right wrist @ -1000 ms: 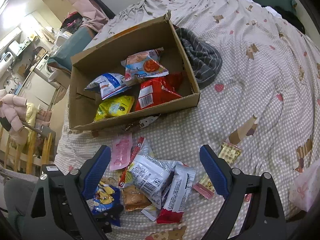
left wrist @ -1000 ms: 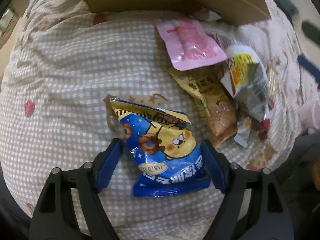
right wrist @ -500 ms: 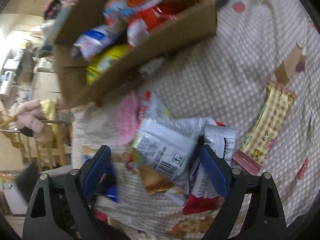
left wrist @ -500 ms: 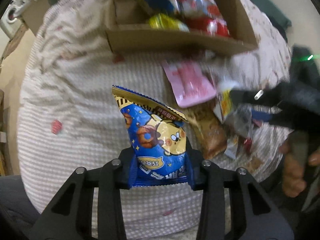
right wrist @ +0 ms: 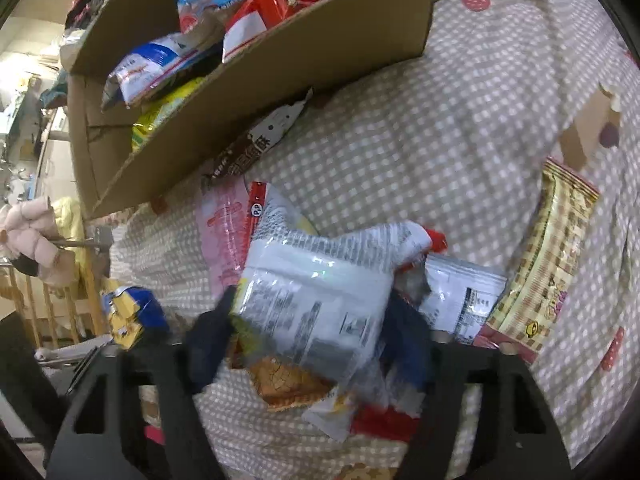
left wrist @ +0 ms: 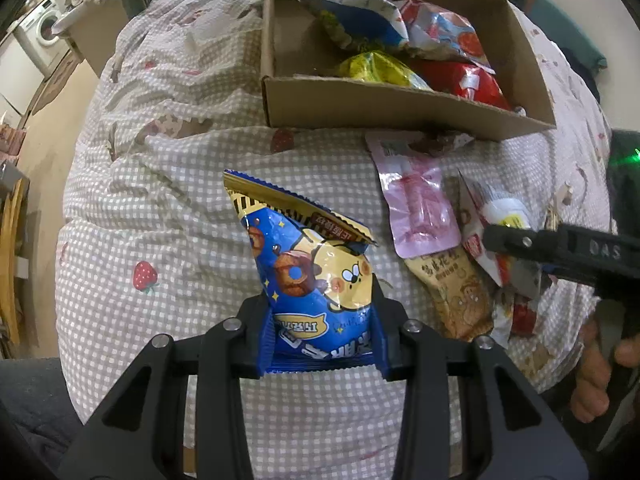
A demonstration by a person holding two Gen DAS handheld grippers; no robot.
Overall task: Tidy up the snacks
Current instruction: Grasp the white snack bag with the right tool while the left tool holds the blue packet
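Note:
My left gripper (left wrist: 322,336) is shut on a blue and yellow snack bag (left wrist: 312,276) and holds it above the checked bedspread (left wrist: 180,200). A cardboard box (left wrist: 400,106) with several snack packets stands beyond it. My right gripper (right wrist: 308,340) has its blue fingers against both sides of a white and silver snack packet (right wrist: 316,292) on top of the loose pile. That gripper also shows at the right of the left wrist view (left wrist: 560,248). The blue bag also shows at the left of the right wrist view (right wrist: 128,312).
Loose on the bed lie a pink packet (left wrist: 420,208), a tan packet (left wrist: 460,288), a yellow checked bar (right wrist: 548,252), a silver packet (right wrist: 464,300) and a brown packet (right wrist: 248,152) by the box wall (right wrist: 256,80). The bed edge drops off at the left.
My left gripper closed on the blue bag and lifted it off the bed. My right gripper came down onto the pile and closed in around the white and silver packet.

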